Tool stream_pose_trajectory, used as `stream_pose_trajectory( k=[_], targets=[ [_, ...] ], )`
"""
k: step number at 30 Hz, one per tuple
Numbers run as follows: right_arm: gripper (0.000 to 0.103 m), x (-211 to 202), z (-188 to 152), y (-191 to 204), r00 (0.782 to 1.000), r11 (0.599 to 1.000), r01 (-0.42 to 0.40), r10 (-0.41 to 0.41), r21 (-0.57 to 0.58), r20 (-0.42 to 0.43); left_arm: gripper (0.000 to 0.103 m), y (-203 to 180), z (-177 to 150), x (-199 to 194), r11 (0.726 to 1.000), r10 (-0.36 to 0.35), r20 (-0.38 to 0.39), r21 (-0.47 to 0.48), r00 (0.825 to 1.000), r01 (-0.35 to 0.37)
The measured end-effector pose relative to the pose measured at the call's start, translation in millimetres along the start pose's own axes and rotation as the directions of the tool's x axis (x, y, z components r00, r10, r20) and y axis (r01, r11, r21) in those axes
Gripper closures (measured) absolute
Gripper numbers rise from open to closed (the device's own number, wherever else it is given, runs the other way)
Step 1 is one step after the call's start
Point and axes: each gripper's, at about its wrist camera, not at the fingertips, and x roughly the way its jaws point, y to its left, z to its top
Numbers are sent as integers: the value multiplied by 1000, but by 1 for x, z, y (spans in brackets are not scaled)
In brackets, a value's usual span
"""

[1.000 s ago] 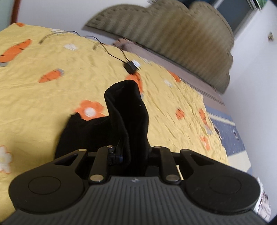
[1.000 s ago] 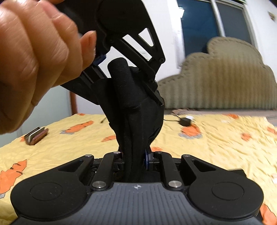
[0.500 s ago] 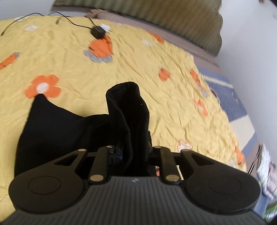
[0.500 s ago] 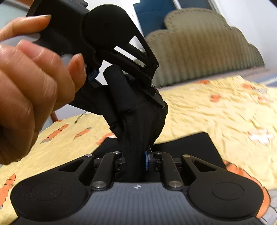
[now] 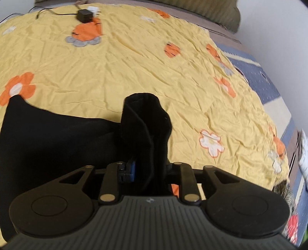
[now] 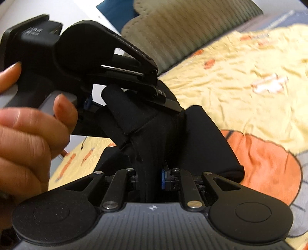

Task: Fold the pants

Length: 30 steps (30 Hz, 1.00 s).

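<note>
The black pants (image 5: 48, 138) hang low over the yellow bedspread (image 5: 134, 63). My left gripper (image 5: 148, 171) is shut on a bunched edge of the pants that sticks up between its fingers. My right gripper (image 6: 150, 175) is shut on another bunch of the same black pants (image 6: 154, 138). In the right wrist view the left gripper (image 6: 107, 63) and the hand holding it are right in front, with the fabric pinched between the two tools. A folded part of the pants (image 6: 209, 146) lies to the right on the bed.
A black charger with a cable (image 5: 83, 14) lies at the far side of the bed. A padded headboard (image 6: 192, 32) stands behind. The bed's right edge shows a blue striped sheet (image 5: 258, 77) and clutter beyond it.
Both grippers have come down toward the bed with the pants held. The view tipped from the headboard to the bedspread, and more black fabric now lies spread on the bed.
</note>
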Motion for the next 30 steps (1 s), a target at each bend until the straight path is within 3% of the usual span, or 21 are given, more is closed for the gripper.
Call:
stream_pose_trajectory(
  k=[3, 8, 12, 16, 20, 26, 30],
  targets=[
    [88, 1, -1, -8, 1000, 998, -7, 8, 56, -11, 73, -7, -1, 0, 1000, -5, 6, 19, 1000, 4],
    [88, 2, -3, -19, 999, 989, -24, 29, 145, -32, 65, -10, 1, -18, 996, -90, 66, 23, 994, 89],
    [88, 2, -4, -32, 997, 967, -48, 61, 248, -46, 40, 1, 3, -46, 999, -53, 162, 21, 985, 50],
    [88, 5, -4, -45, 993, 930, -81, 106, 358, -52, 36, 35, -1, -71, 1000, 7, 241, -23, 970, -2],
    [88, 9, -4, -54, 989, 897, -111, 141, 427, -39, 31, 80, -11, -90, 994, 53, 272, -104, 961, -26],
    [89, 18, -5, -55, 991, 898, -108, 134, 427, -31, 30, 132, -33, -101, 982, 65, 259, -191, 964, -15],
    [82, -6, 0, -57, 977, 906, -102, 169, 411, -129, 30, 161, -56, -111, 976, 62, 254, -218, 965, -6]
  ],
)
